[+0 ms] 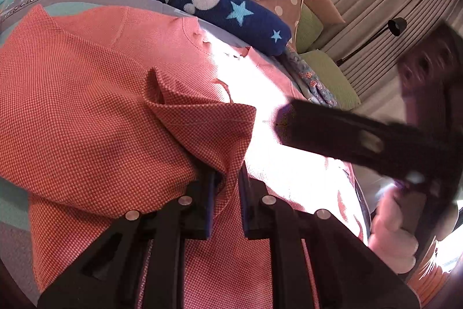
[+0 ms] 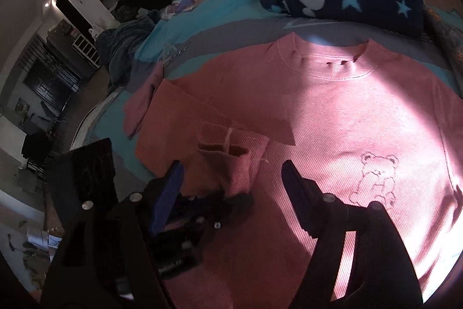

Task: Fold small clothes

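Now our left hand-held gripper pinches the sleeve cuff of the pink sweater, which lies flat on the bed. Our right hand-held gripper is spread, empty. We should lay the sleeve straight across the chest.

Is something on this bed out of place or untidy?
The pink waffle-knit sweatshirt with a bear drawing is only partly tidy: its sleeve lies bunched across the front, pinched in the left gripper. Nothing looks damaged.
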The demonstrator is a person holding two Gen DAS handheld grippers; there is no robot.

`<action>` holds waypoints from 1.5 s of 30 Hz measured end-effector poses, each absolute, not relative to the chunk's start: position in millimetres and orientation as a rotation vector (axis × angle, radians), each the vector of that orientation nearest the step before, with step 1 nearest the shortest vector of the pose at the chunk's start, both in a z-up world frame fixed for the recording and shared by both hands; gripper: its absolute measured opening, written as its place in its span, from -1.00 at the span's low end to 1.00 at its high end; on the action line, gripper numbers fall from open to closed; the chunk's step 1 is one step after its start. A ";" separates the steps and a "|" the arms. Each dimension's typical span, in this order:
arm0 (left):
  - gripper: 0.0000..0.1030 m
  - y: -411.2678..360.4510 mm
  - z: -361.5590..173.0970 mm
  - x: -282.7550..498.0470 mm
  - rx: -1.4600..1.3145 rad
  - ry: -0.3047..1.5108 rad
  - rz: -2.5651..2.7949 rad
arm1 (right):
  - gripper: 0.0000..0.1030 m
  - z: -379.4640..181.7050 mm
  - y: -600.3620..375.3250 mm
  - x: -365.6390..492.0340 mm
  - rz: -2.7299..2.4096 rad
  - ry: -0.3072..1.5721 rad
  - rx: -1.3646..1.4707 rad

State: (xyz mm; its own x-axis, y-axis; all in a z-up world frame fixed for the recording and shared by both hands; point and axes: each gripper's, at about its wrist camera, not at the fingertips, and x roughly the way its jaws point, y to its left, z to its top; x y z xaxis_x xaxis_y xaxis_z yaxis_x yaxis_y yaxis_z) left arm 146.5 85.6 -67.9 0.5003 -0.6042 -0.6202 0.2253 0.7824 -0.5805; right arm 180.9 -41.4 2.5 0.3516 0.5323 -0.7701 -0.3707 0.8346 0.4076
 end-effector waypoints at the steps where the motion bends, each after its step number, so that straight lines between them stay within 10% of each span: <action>1: -0.75 85.6 -67.5 146.5 -0.460 0.919 -0.523 | 0.27 -1.5 -34.2 186.0 0.590 1.081 0.164; 3: -0.75 85.4 -66.2 146.3 -0.456 0.919 -0.520 | -0.82 -9.6 -27.6 192.0 0.623 1.125 0.178; 4: -0.74 84.8 -65.3 146.2 -0.450 0.919 -0.517 | -0.89 -10.0 -31.0 194.2 0.625 1.140 0.213; 13: 0.18 93.7 -15.2 116.7 -0.319 0.732 -0.448 | -0.90 30.2 -164.3 173.7 0.425 0.922 0.412; 21: 0.22 139.4 -56.4 116.1 -0.316 0.875 -0.203 | -0.84 -13.8 -217.4 162.0 0.338 0.983 0.457; 27: 0.23 143.6 -50.7 124.8 -0.268 0.872 -0.137 | -0.05 -20.7 -223.5 167.2 0.332 1.025 0.458; 32: 0.23 146.1 -51.5 137.0 -0.209 0.876 -0.075 | 0.03 -30.1 -230.2 188.0 0.346 1.067 0.486; 34: 0.23 148.6 -57.2 146.5 -0.189 0.904 -0.038 | 0.03 -42.5 -227.8 206.0 0.346 1.114 0.517; 37: 0.23 153.7 -60.9 155.5 -0.197 0.912 -0.027 | -0.92 -44.1 -214.3 218.1 0.310 1.118 0.472; 45: 0.27 170.6 -62.5 165.1 -0.216 0.905 0.127 | -0.83 24.7 -229.7 219.7 0.220 0.826 0.372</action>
State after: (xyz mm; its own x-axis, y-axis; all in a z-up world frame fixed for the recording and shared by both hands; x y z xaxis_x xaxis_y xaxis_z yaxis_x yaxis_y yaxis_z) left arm 165.1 170.6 -62.5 0.6123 0.0187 -0.7904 -0.2003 0.9708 -0.1322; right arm 219.7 -229.7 24.7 0.6603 0.3320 -0.6736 -0.0463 0.9132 0.4048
